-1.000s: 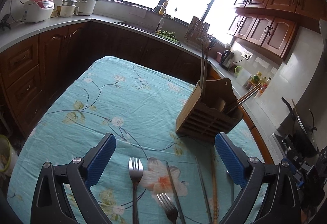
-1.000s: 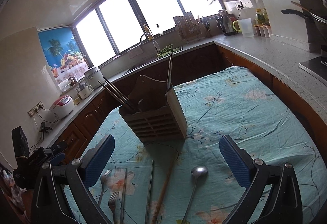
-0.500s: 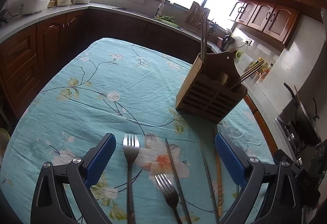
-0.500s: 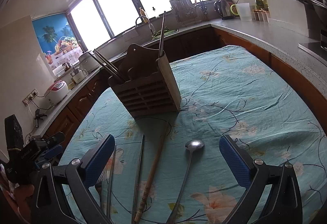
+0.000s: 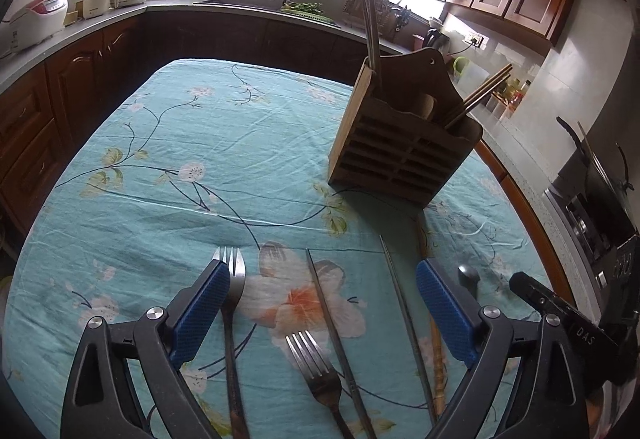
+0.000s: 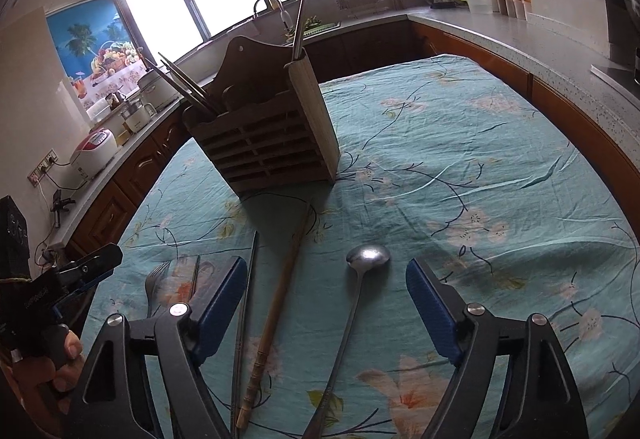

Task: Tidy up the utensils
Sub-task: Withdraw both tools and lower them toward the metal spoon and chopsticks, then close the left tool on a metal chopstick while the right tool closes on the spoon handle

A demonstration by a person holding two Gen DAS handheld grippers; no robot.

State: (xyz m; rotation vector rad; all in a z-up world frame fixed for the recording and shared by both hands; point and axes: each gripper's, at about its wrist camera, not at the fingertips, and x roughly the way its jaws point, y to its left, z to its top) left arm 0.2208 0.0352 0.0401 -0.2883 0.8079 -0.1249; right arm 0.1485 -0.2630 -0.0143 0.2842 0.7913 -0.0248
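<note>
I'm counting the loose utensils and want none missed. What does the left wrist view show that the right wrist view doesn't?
Only the left wrist view shows a second fork lying whole, nearer the camera, beside the longer fork.

Only the right wrist view shows the metal spoon along most of its length; the left shows only its bowl.

Both show the wooden holder, the wooden-handled stick and metal chopsticks on the flowered cloth.
</note>
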